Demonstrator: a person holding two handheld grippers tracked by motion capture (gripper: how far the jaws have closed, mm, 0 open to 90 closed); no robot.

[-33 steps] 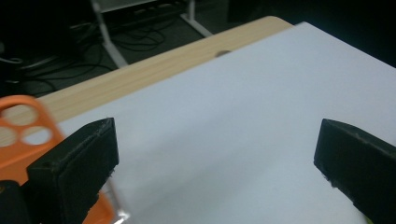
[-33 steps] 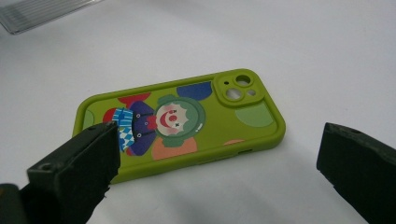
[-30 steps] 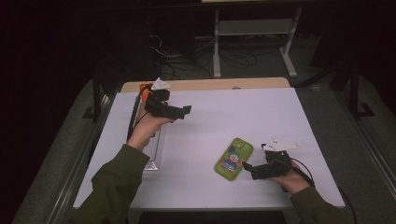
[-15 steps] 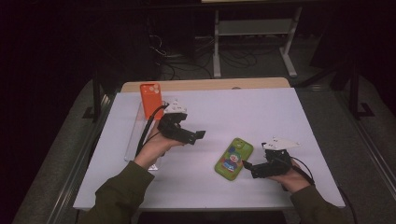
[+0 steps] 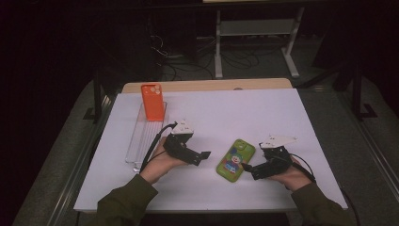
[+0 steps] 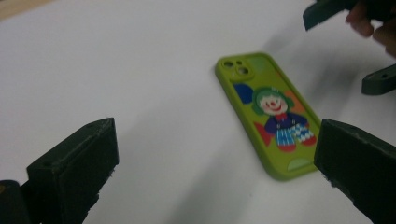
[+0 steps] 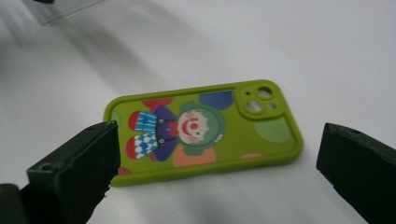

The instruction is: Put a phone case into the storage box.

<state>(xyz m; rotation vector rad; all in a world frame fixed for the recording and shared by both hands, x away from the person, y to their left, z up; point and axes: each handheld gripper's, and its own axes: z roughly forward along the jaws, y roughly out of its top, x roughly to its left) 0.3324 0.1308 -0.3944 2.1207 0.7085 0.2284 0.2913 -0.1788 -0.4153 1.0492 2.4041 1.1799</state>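
Observation:
A green phone case [image 5: 235,159] with a clown picture lies flat, back up, on the white table [image 5: 282,117]. My left gripper [image 5: 202,157] is open just left of it; in the left gripper view [image 6: 217,177] the case [image 6: 268,114] lies ahead, slightly right. My right gripper [image 5: 249,170] is open at the case's near right corner; in the right gripper view [image 7: 215,177] the case [image 7: 203,130] lies across, just beyond the jaws. An orange phone case [image 5: 152,101] stands in a clear rack [image 5: 140,139] at the back left.
The right gripper's jaws [image 6: 380,84] and fingers of that hand appear at the top right of the left gripper view. A wooden strip [image 5: 207,85] borders the table's far edge. Dark floor, cables and a metal stand [image 5: 254,28] lie behind.
My left gripper let go of the orange case at the rack and moved right and nearer, toward the green case. The right gripper has stayed put.

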